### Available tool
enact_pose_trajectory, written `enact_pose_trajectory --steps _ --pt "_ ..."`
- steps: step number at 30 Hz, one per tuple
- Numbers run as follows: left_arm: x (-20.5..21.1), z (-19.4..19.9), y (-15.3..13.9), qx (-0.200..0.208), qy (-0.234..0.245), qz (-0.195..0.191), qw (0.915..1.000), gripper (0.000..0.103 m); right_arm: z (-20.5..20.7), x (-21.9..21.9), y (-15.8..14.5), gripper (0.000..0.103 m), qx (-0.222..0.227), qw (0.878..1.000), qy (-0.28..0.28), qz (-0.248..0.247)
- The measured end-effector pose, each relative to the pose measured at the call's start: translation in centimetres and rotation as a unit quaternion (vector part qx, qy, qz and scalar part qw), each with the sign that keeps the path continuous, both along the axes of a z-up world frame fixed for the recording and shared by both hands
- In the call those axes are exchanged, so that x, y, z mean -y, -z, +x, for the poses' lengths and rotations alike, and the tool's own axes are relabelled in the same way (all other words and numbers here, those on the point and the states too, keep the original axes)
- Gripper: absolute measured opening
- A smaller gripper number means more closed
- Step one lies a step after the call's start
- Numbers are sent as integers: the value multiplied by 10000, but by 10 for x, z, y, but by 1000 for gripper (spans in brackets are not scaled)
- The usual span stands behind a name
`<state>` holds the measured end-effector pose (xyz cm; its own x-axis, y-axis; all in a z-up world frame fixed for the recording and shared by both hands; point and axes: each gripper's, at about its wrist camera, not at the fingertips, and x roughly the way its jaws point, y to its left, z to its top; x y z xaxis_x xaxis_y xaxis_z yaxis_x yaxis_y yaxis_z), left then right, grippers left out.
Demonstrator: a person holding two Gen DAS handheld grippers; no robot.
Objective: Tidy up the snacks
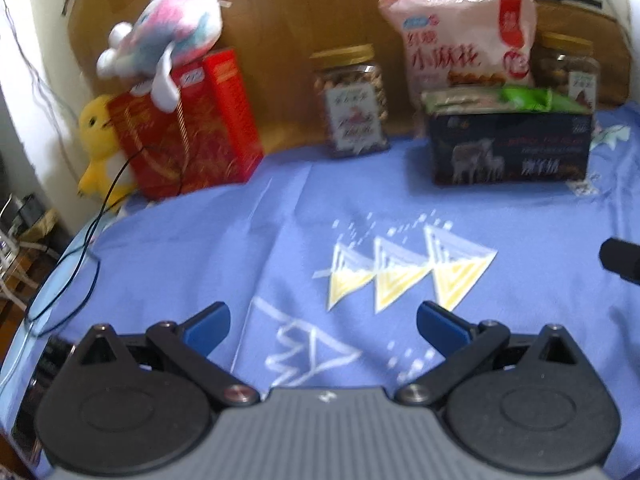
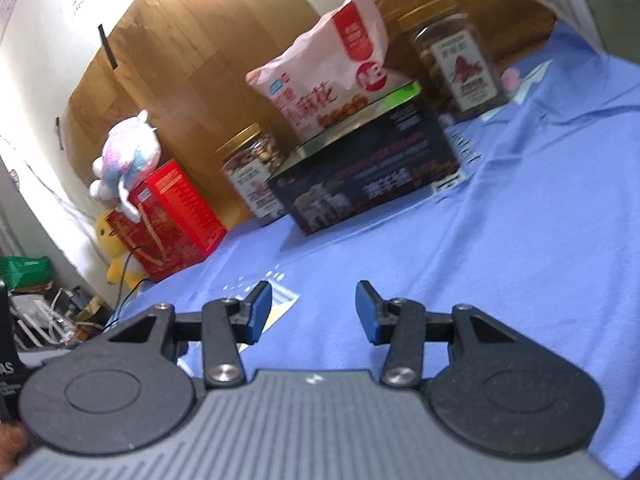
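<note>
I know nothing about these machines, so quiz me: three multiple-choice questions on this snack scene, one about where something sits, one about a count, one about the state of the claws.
1. Where is the pink snack bag?
A. Flat on the blue cloth
B. Standing in the dark box
C. On the red box

2. How many gold-lidded jars are in view?
A. One
B. Two
C. Four

3. What are the two claws doing?
A. Both open, holding nothing
B. Both shut on a jar
C. One grips the bag

Answers:
1 B: the bag rises out of the dark box.
2 B: one jar stands left of the box, another jar behind its right end.
3 A: the left claw and right claw show only blue cloth between their fingers.
</note>
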<state>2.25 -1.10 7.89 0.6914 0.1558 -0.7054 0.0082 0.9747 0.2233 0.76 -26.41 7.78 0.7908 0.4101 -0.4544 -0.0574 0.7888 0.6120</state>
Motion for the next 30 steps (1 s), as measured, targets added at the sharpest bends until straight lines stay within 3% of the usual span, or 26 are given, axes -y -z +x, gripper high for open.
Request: enact_pose_trajectory --steps 5,8,17,30 --pt "3 5 -1 4 5 -83 10000 103 -10 -3 -8 49 147 9996 -171 -192" --pt "16 13 -5 62 145 -123 9998 103 -10 6 -9 49 99 9999 -104 -47" --pt "65 26 -7 131 694 -163 9974 103 -30 33 -25 50 280 9984 306 -375" --pt "80 30 3 -8 864 -127 9962 103 -29 45 -13 50 111 9982 442 -387"
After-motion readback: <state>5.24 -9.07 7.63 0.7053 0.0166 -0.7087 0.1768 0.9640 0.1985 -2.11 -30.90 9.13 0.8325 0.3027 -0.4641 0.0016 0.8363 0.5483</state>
